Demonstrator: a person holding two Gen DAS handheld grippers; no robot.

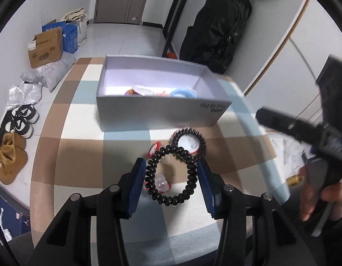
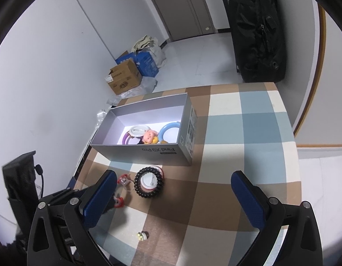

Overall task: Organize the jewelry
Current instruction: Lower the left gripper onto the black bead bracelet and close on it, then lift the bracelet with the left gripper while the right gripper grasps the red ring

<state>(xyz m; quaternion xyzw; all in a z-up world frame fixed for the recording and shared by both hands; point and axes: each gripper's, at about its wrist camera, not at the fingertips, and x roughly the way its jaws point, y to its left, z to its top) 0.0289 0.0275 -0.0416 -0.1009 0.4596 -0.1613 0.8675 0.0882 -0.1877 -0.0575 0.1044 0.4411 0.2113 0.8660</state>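
Observation:
My left gripper (image 1: 172,175) holds a black spiral hair tie (image 1: 171,175) between its blue pads, just above the checked tablecloth. A second black spiral tie (image 1: 188,141) lies around a white and pink round item near the grey box (image 1: 162,113); it also shows in the right wrist view (image 2: 149,185). The box (image 2: 148,150) holds a blue ring (image 2: 168,128), a purple ring, a white disc and a small doll (image 2: 149,136). My right gripper (image 2: 174,190) is open and empty above the table. Small red clips (image 2: 123,180) lie by its left finger.
A tiny flower-like trinket (image 2: 142,235) lies near the table's front. Cardboard and blue boxes (image 2: 126,75) stand on the floor by the wall. Shoes (image 1: 20,124) and bags lie left of the table. A black bag (image 2: 257,28) stands behind the table.

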